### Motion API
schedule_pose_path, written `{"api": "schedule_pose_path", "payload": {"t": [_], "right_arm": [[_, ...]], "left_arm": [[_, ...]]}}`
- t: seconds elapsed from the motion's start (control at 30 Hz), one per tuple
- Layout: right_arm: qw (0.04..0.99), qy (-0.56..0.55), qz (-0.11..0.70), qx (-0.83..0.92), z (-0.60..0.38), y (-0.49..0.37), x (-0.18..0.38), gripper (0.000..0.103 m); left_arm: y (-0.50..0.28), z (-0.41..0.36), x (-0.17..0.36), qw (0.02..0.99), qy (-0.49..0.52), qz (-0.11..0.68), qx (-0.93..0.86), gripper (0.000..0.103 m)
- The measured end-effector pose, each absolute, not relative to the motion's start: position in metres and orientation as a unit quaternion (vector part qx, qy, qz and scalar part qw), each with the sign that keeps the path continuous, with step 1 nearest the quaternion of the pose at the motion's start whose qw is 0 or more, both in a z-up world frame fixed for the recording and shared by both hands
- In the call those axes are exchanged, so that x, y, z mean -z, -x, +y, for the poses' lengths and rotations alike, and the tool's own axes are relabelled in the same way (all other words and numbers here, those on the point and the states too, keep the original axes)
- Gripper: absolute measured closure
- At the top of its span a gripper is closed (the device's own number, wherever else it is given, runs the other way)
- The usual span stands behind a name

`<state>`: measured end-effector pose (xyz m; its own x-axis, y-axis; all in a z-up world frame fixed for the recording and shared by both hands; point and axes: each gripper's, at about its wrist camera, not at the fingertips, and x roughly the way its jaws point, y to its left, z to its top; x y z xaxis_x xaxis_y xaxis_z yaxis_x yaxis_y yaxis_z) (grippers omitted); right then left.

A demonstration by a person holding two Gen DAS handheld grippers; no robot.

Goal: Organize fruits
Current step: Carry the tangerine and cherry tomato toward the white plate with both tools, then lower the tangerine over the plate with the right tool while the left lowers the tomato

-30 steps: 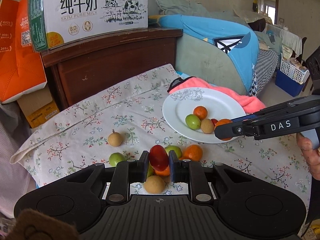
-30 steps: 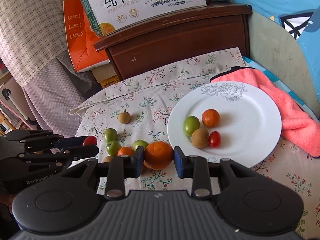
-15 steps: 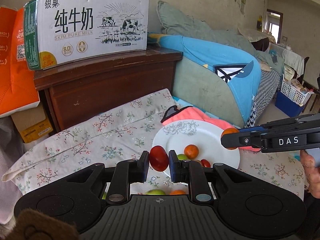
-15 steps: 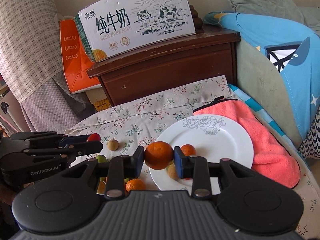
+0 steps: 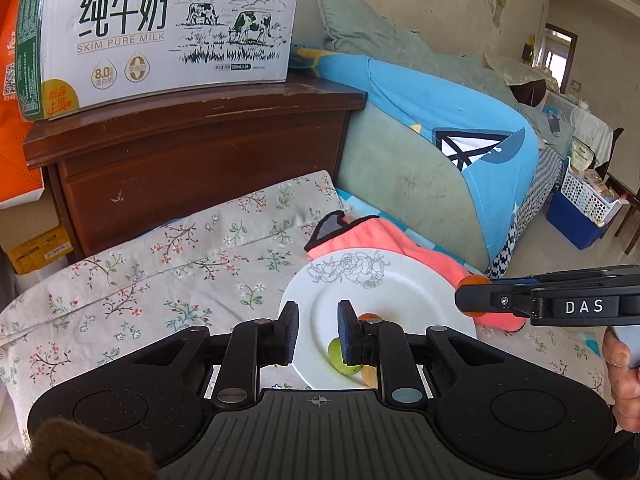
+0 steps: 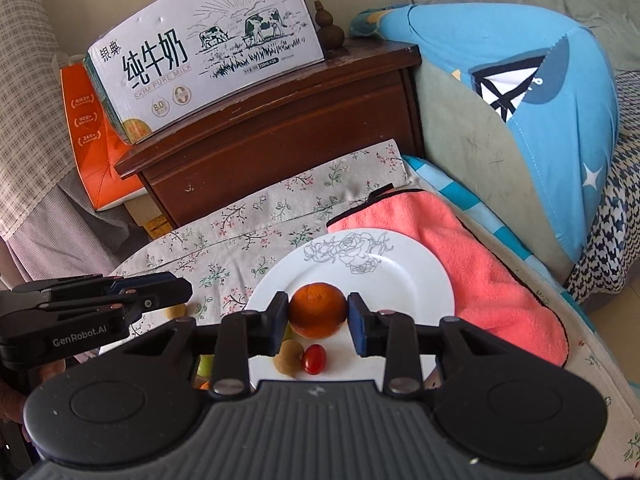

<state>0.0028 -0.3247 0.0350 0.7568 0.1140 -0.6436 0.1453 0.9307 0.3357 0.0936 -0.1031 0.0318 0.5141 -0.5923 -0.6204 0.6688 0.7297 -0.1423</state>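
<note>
Left wrist view: left gripper (image 5: 318, 332) is pointing down at the near-left part of the white plate (image 5: 400, 292). Its jaws are sitting at a narrow gap w/ nothing between them; bare plate is showing through. A green fruit (image 5: 340, 360) is lying on the plate just right of the gap, partly behind the right jaw. Right gripper (image 5: 466, 300) is coming in from the right edge w/ the orange (image 5: 474, 280) peeking out at its tip, over the plate's right rim and the pink towel (image 5: 360, 236).

Right wrist view: right gripper (image 6: 318, 316) is holding the orange (image 6: 318, 314) between both jaws, pads pressing its sides, directly over the plate (image 6: 400, 280). Orange is round, so no long axis to mind. Below and nearer the camera, a brown fruit (image 6: 289, 358) and a cherry tomato (image 6: 314, 359) are resting side by side on the plate. Bare plate is lying beyond and to the right of the orange. Left gripper (image 6: 182, 294) is hanging off the plate's left rim, over the floral cloth (image 6: 240, 220).

Judgement: right hand is the one placed for the drop; straight down looks to be landing close to the brown fruit and tomato, so a nudge fwd is prob. safer.
</note>
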Motion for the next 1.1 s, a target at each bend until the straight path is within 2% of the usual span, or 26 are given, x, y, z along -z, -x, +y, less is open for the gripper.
{"api": "schedule_pose_path", "payload": {"t": [0.27,0.37,0.9,1.1], "right_arm": [[0.908,-0.206,0.364,0.004,-0.325,-0.009,-0.030,0.071],[0.906,-0.209,0.368,-0.001,-0.322,-0.014,-0.028,0.071],[0.902,-0.209,0.378,0.002,-0.323,-0.019,-0.023,0.071],[0.902,-0.208,0.378,-0.002,-0.321,-0.020,-0.023,0.071]], "left_arm": [[-0.129,-0.075,0.003,0.845,-0.037,0.449,0.289,0.083],[-0.129,-0.071,0.012,0.838,-0.032,0.468,0.278,0.083],[-0.130,-0.074,0.014,0.836,0.001,0.490,0.248,0.083],[-0.127,-0.073,0.011,0.845,-0.026,0.485,0.225,0.082]]}}
